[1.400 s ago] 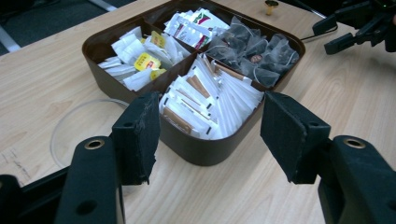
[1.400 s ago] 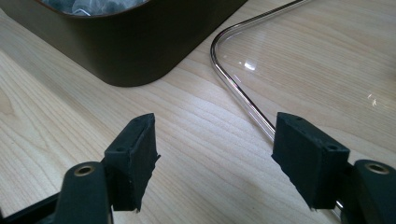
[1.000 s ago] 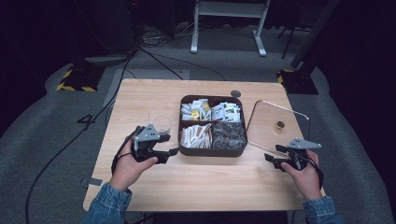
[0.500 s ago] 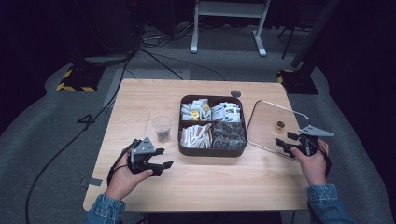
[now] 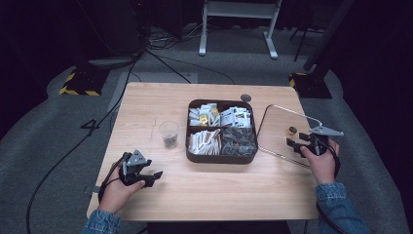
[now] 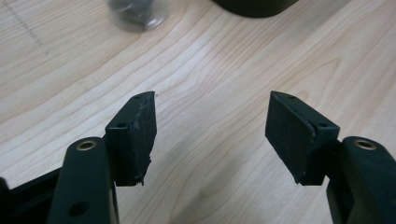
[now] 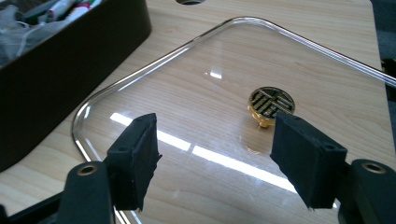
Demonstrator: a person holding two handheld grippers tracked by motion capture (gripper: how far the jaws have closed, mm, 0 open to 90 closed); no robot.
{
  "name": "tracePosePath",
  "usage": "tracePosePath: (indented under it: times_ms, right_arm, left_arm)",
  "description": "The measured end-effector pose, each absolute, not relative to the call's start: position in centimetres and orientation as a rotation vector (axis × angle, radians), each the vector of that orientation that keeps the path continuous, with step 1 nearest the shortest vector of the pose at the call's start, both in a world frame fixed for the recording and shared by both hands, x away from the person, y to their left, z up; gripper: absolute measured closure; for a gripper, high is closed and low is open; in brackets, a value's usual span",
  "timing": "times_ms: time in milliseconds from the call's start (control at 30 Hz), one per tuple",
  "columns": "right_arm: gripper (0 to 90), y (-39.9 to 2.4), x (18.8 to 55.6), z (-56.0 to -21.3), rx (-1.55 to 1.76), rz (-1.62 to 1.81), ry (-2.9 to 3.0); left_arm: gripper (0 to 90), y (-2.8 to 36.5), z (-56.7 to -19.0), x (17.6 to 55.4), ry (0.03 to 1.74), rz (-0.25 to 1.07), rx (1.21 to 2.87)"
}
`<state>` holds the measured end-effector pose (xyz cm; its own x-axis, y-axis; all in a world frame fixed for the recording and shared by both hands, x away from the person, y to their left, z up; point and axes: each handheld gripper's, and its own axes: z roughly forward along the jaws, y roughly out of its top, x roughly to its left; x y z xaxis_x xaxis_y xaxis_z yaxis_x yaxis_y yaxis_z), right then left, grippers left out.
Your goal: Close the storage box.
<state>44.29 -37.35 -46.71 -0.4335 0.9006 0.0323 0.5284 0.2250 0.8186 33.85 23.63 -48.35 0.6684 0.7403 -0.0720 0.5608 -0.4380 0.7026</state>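
Bench (image 5: 146,97): broad bare wood left of and in front of tray (image 5: 221,157).
Tray mid-bench, four compartments of packets; print too small to read.
Glass lid (image 5: 277,119) flat, just right of tray, far edge near bench's right edge; gold knob (image 7: 271,103) patterned.
Cup (image 5: 168,134) just left of tray.
Left hand-held gripper (image 5: 157,174) front-left of tray, released, jaws just been opening, nothing between.
Right hand-held gripper (image 5: 291,143) over lid's near-right part, released, beside knob.

Blue denim sleeves cover both forearms. Each black gripper (image 5: 155,174) (image 5: 293,144) carries a grey triangular top plate, brass-ringed screw holes and worn pads (image 6: 140,135).
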Motion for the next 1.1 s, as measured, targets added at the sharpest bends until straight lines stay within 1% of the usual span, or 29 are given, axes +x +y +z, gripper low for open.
tracePosePath:
  times_ms: [100, 267, 433, 500, 733, 933, 1033, 1100]
  right_arm:
    - [32.7, -37.5, 44.6, -46.9, 1.326, 1.084, 2.04]
    - [33.7, -37.7, 45.7, -47.8, 1.36, 1.039, 2.034]
    - [35.3, -37.6, 47.4, -48.2, 1.366, 0.99, 2.043]
    - [37.5, -37.6, 48.0, -48.3, 1.362, 0.956, 2.059]
    - [42.3, -37.7, 49.9, -48.6, 1.38, 0.871, 2.079]
    - [49.3, -37.1, 50.5, -49.0, 1.413, 0.851, 2.074]
    - [50.0, -36.8, 50.6, -49.1, 1.434, 0.846, 2.057]
    - [52.2, -36.8, 50.6, -49.1, 1.438, 0.839, 2.053]
  left_arm:
    - [34.4, 23.9, -48.7, 33.9, 1.02, 0.338, 2.154]
    - [32.2, 24.4, -49.7, 34.2, 1.044, 0.367, 2.216]
    - [30.8, 24.7, -49.9, 34.2, 1.024, 0.377, 2.197]
    - [30.0, 25.0, -50.3, 34.2, 1.004, 0.391, 2.172]
    - [29.2, 25.1, -50.3, 34.3, 0.997, 0.392, 2.173]
    - [29.1, 25.1, -50.3, 34.3, 0.998, 0.392, 2.174]
    - [29.0, 25.1, -50.3, 34.3, 0.997, 0.391, 2.174]
    - [29.0, 25.1, -50.3, 34.3, 1.001, 0.387, 2.171]
